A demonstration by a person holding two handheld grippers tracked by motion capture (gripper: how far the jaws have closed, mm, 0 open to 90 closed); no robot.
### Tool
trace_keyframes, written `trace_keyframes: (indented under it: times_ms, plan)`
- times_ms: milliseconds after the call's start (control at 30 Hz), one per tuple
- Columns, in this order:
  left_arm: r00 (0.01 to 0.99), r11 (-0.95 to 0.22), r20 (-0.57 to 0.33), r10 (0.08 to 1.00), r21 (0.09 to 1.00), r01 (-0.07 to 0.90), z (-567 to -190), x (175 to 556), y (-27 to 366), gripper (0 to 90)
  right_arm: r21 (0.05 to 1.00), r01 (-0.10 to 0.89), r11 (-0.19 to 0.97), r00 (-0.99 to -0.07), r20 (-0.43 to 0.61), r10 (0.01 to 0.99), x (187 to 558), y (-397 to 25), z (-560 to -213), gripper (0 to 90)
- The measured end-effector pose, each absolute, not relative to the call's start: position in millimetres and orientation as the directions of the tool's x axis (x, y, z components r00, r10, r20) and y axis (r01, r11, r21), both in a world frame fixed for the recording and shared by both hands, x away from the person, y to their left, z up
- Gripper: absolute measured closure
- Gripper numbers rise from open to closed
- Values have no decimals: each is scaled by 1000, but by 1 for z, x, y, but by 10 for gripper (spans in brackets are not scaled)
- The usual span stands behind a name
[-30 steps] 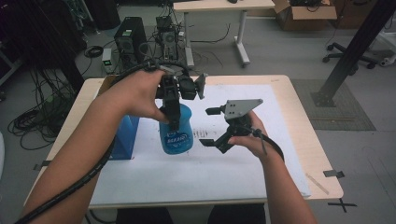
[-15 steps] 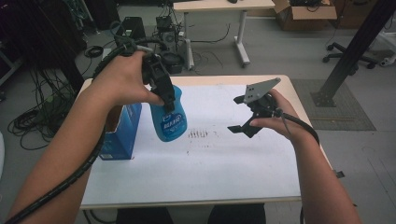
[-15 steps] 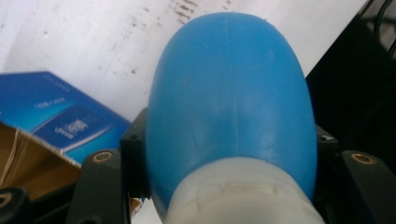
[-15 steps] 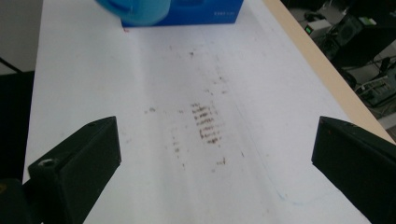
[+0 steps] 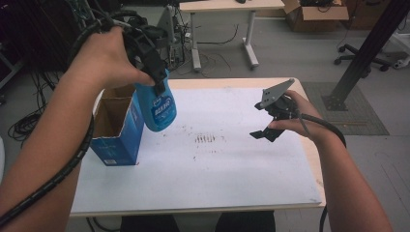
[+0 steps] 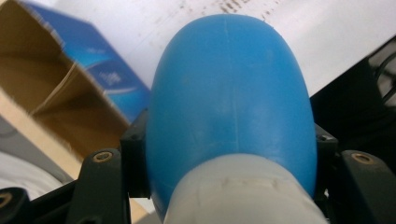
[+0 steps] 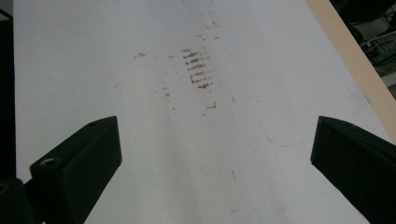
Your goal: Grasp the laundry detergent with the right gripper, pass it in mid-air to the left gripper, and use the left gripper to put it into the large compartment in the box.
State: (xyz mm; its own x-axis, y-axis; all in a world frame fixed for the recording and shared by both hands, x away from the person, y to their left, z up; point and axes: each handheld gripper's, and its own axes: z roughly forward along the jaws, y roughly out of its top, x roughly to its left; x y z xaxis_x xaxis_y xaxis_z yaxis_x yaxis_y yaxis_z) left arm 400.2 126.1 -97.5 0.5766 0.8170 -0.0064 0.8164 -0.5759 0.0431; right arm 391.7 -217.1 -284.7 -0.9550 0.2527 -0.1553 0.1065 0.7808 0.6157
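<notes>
Left gripper [image 5: 153, 72] clamps the blue spray bottle [image 5: 158, 107] by its neck, upper left, above the open carton [image 5: 116, 126]; rigid plastic, likely light, slippery. Right gripper [image 5: 270, 126] jaws open, empty.

I see a lab or workshop: cable bundles [image 5: 29, 121] on the grey floor at the left, a cardboard box [image 5: 316, 8] top right, an office chair [image 5: 360, 50] beside it, a second bench [image 5: 220, 7] top centre.

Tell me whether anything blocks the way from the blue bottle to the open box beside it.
Nothing visible does. The left gripper holds the blue bottle in the air beside the open box, whose top is open. The right gripper is well off to the other side.
</notes>
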Motion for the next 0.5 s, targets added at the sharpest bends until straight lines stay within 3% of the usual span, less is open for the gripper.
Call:
trace_keyframes:
  times_ms: [500]
  plan:
    - [338,-336,-22,941,68,939,-56,420,175,384,575,133,807,-962,-123,246,396,-221,-297,22]
